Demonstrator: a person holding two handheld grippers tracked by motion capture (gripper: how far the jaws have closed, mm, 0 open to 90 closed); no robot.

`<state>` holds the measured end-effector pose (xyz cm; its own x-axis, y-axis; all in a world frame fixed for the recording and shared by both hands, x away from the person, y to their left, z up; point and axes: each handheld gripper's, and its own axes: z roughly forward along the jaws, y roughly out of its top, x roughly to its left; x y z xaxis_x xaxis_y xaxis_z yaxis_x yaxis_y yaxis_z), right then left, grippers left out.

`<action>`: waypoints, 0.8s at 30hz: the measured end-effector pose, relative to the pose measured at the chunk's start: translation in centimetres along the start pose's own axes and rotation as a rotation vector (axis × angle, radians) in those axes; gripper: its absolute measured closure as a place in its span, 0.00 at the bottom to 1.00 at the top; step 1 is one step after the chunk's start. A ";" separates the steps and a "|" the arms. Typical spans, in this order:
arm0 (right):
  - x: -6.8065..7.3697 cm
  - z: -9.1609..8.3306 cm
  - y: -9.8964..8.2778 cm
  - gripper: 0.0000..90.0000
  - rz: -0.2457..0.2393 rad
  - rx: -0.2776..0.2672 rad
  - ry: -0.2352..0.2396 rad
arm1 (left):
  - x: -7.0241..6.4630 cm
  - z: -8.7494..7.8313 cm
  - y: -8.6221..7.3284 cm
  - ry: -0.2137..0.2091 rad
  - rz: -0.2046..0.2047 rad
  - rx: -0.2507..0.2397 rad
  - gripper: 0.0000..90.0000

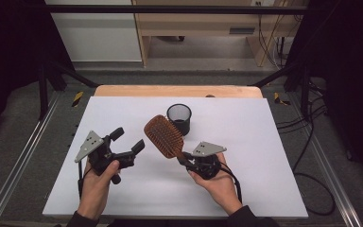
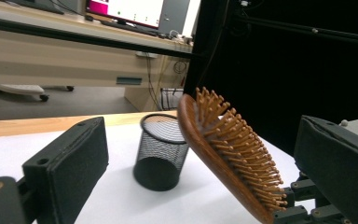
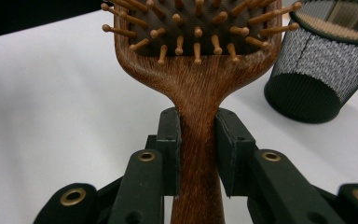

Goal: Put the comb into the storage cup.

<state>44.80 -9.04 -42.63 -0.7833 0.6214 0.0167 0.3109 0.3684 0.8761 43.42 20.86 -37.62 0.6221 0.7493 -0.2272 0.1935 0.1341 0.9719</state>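
A wooden paddle hairbrush with wooden bristles is held up off the white table, its head pointing away and left. My right gripper is shut on the hairbrush at the handle, both pads pressing its sides. A black mesh cup stands upright just beyond the brush head. My left gripper stands open to the left of the brush, its jaws wide apart with nothing between them. In the left gripper view the hairbrush tilts in front of the mesh cup.
A white sheet covers the table, with a wooden edge at the far side. Metal rails run along both sides. Cables lie on the floor at the right. Desks and a monitor stand beyond.
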 end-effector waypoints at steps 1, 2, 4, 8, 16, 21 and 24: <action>0.0 -0.1 0.1 0.81 -0.002 -0.010 0.000 | -0.1 0.3 0.0 -0.003 -0.008 0.001 0.03; 0.0 -0.1 0.2 0.81 -0.001 -0.022 -0.001 | -0.3 0.6 0.1 -0.008 -0.022 0.000 0.03; 0.0 -0.2 0.3 0.81 0.000 -0.037 -0.005 | -0.4 1.1 0.1 -0.012 -0.036 0.002 0.03; -0.1 -0.5 0.4 0.81 0.006 -0.061 -0.005 | -0.4 2.1 0.1 -0.031 -0.078 0.014 0.04; 0.2 -1.0 0.7 0.81 -0.005 -0.093 -0.019 | -1.3 3.3 0.5 -0.062 -0.102 0.017 0.04; 0.4 -1.2 0.8 0.81 -0.008 -0.115 -0.022 | -1.6 3.8 0.8 -0.073 -0.106 0.016 0.03; 0.4 -1.2 0.8 0.81 -0.011 -0.121 -0.020 | -1.5 4.1 1.0 -0.082 -0.128 0.010 0.03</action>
<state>44.09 -9.36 -41.32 -0.7750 0.6320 -0.0019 0.2340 0.2897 0.9281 45.75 17.20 -36.57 0.6518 0.6709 -0.3536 0.2820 0.2183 0.9342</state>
